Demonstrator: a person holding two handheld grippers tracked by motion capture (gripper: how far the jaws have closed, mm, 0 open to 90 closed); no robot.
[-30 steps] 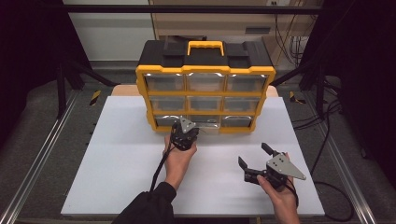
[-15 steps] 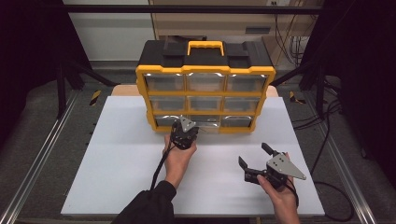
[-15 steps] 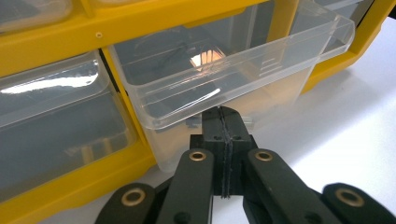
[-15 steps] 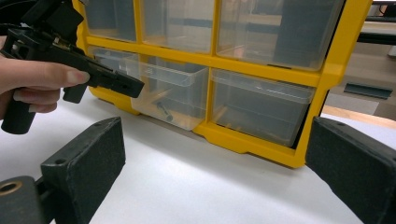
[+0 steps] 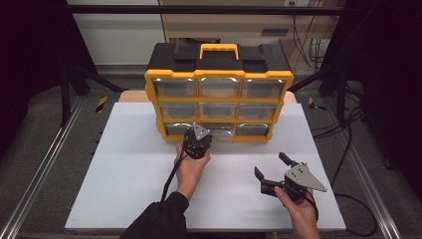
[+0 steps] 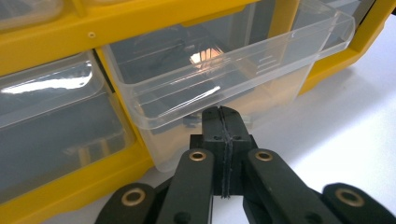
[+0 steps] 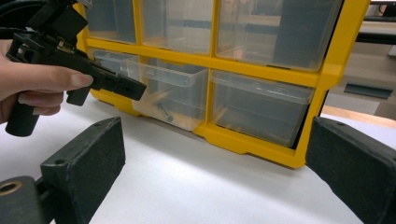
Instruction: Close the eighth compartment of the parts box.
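2 left gripper (image 6: 223, 122) jaws pressed together hide the clear drawer's (image 6: 224, 70) handle.

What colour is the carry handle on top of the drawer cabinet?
Yellow; the carry handle shows best in the high view, against the black top of the drawer cabinet.

White table (image 5: 124, 184): one yellow-and-black drawer organiser (image 5: 219, 74) standing at twelve o'clock, against the far edge.
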